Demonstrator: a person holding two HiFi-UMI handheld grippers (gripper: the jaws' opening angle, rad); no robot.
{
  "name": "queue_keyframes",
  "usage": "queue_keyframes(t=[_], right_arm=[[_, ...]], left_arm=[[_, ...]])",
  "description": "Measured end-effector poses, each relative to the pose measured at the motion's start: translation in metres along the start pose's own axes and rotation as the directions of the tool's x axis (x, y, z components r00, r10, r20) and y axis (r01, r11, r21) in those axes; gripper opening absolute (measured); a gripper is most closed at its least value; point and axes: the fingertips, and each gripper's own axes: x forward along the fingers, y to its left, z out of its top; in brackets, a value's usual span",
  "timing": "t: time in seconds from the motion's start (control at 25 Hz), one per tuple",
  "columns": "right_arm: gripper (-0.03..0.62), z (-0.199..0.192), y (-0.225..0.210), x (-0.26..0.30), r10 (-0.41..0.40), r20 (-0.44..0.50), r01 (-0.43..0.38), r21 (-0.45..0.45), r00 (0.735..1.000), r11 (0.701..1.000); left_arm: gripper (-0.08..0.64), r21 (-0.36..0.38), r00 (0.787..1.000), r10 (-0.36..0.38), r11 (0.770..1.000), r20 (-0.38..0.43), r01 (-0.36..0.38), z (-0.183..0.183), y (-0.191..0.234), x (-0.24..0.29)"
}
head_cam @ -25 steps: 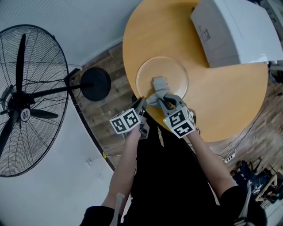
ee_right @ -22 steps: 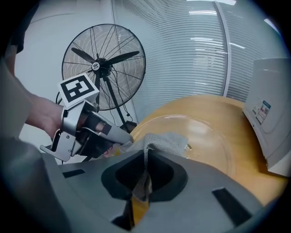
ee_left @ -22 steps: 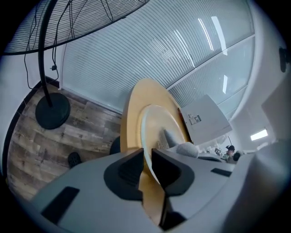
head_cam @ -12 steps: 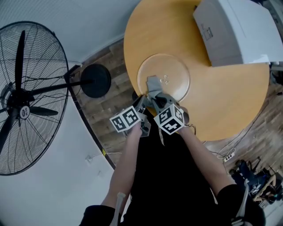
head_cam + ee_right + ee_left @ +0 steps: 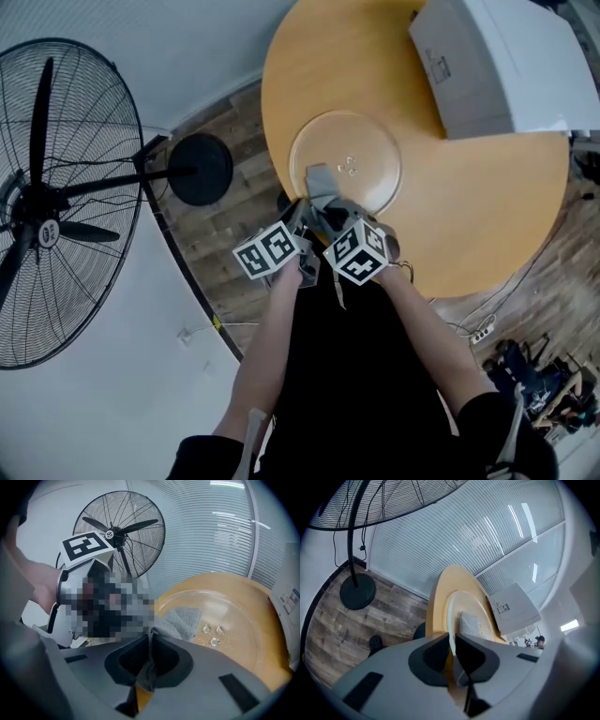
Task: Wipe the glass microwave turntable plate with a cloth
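With left gripper (image 5: 451,638) clamped on the near rim of the plate (image 5: 361,150), flat at the desk's (image 5: 487,206) near left. With right gripper (image 5: 151,639) pinched tight on the cloth (image 5: 183,620), laid over the plate's near part. Seemingly mid-wipe: far half likely left to do.

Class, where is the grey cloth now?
Head view: grey cloth on the round glass plate, near-left edge, pinched by the right tool.
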Motion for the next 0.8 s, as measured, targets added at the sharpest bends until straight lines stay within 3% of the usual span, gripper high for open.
queue_keyframes(t=[0.36,0.8], right_arm=[[0.025,-0.036,-0.007,-0.022,0.039,-0.088,-0.041,-0.015,0.995,0.999],[0.025,-0.073,-0.056,-0.055,-0.039,-0.130,0.045,0.047,0.991,0.998]], left_arm=[[0.035,0.006,1.000,0.009,1.000,0.002,-0.009,0.000,0.001,-0.001],[0.034,0.012,1.000,0.000,1.000,-0.002,0.000,0.000,0.000,0.000]])
